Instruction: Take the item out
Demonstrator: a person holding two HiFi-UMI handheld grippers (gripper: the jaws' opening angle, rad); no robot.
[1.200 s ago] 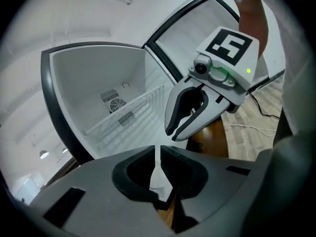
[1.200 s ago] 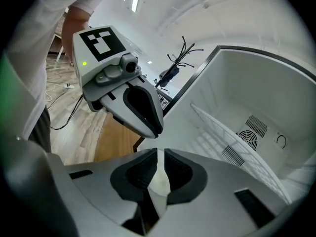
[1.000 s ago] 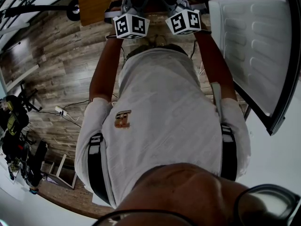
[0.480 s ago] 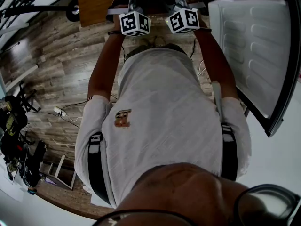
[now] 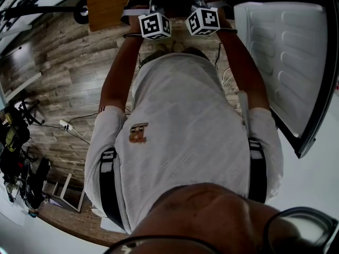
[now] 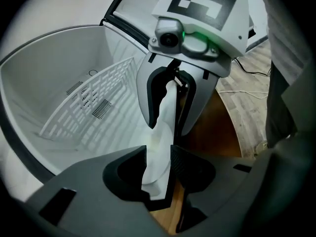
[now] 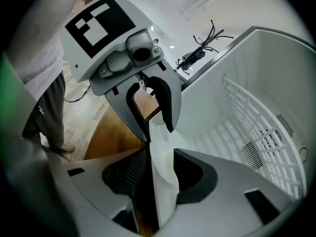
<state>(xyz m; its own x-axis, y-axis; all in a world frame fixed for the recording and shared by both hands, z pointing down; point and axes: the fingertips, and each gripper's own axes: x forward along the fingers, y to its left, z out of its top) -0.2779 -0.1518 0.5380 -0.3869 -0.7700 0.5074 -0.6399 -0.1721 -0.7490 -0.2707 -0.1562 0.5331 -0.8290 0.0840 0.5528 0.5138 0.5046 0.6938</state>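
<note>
A thin white item [image 6: 165, 117] hangs upright between my two grippers, which face each other over a brown wooden surface [image 6: 212, 127]. Its near end lies between the jaws of my left gripper [image 6: 158, 154], which are opening. The far end lies between the jaws of my right gripper [image 6: 168, 130], also opening, with a dark gap beside the item. The right gripper view shows the same item [image 7: 163, 181] in my right gripper [image 7: 160, 154] and my left gripper [image 7: 159, 132] beyond. In the head view only the marker cubes [image 5: 155, 25] [image 5: 203, 21] show; the jaws are hidden.
An open white appliance with a wire basket [image 6: 94, 102] [image 7: 256, 127] stands beside the grippers. Its white door [image 5: 286, 57] hangs open at the right. Cables and a power strip [image 5: 69, 125] lie on the wood floor, with dark gear [image 5: 16, 157] at the far left.
In the head view both marker cubes have shifted a little up and away from the body and stand closer together.
</note>
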